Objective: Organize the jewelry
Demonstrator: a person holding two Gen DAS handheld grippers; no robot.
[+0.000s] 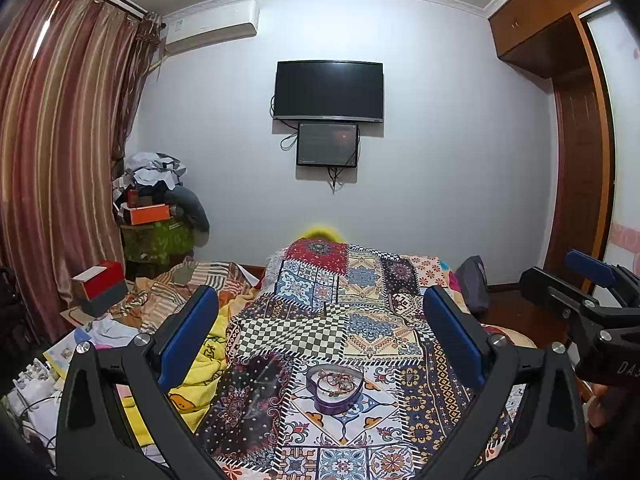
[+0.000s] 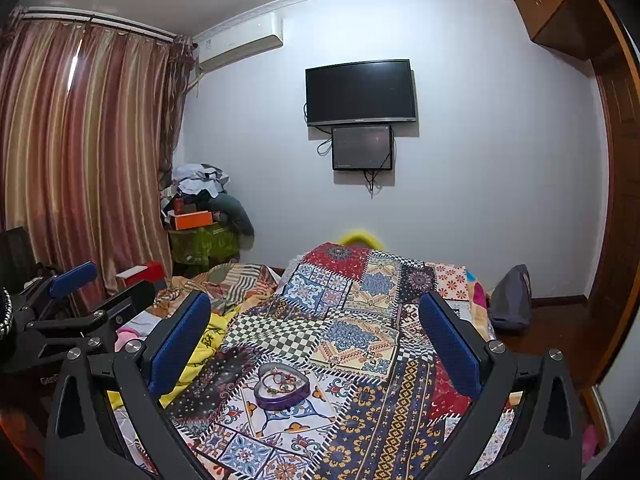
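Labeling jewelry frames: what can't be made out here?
- Jewelry in the heart tin: too small in both views to tell pieces apart.
- Tin's lid: none in view.
- Bed near edge: cut off by the frame and the hand-held gripper arms, both views.
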